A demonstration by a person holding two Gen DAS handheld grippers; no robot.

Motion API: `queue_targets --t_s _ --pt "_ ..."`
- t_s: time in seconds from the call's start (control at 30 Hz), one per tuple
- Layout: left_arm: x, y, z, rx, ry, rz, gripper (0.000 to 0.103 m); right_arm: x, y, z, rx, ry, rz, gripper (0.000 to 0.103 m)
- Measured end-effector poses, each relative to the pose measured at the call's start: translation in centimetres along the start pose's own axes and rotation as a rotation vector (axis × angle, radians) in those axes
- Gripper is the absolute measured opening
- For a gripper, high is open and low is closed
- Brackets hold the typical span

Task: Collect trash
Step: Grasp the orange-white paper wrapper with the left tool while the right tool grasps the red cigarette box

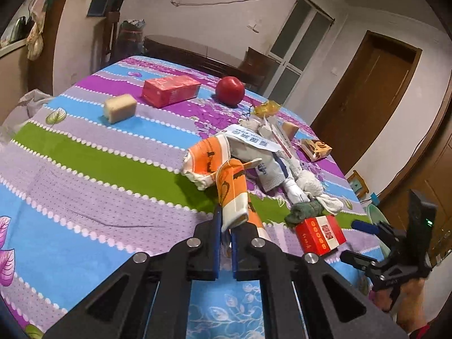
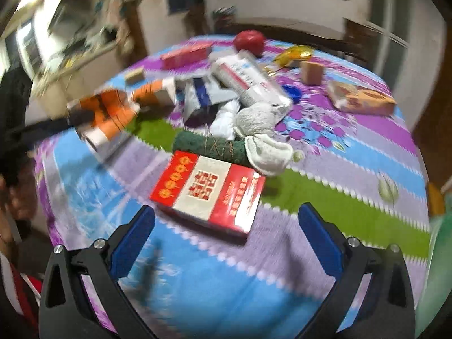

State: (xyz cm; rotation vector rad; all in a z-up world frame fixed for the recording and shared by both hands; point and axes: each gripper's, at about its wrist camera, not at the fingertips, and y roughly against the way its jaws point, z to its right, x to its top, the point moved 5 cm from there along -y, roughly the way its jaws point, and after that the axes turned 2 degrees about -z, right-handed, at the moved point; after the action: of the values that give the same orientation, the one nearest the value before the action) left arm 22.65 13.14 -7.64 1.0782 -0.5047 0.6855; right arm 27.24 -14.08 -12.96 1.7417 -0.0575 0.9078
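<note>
Orange-and-white crumpled wrapper (image 1: 230, 195) is pinched in the closed left tongs (image 1: 225, 226), lifted off the striped tabletop (image 1: 99, 169). Only the right wrist view shows the right tongs (image 2: 226, 220) gaping, empty, before a red-and-white carton (image 2: 207, 192).

White walls (image 1: 214, 19), brown wooden door (image 1: 370, 96) (closed), striped floral tablecloth (image 1: 84, 175)

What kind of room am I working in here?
Most likely a lived-in room of a home, perhaps a dining area: a table under a striped floral tablecloth, a brown wooden door, and clothes or bags hanging on the wall.
</note>
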Motion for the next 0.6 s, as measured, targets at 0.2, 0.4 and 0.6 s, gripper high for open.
queue_targets --t_s 0.2,0.4,0.6 --pt "-0.8 0.4 -0.4 -0.010 0.007 -0.013 0.006 0.9 -3.1 0.4 0.065 0.182 -0.103 0.098" --pt "-1.1 0.1 -0.7 -0.027 0.013 -0.044 0.006 0.9 -3.3 -1.1 0.148 0.319 -0.055 0.078" --pt "-1.8 0.1 -0.7 -0.031 -0.010 -0.062 0.006 -2.2 -0.9 -2.5 0.107 0.249 -0.047 0.078"
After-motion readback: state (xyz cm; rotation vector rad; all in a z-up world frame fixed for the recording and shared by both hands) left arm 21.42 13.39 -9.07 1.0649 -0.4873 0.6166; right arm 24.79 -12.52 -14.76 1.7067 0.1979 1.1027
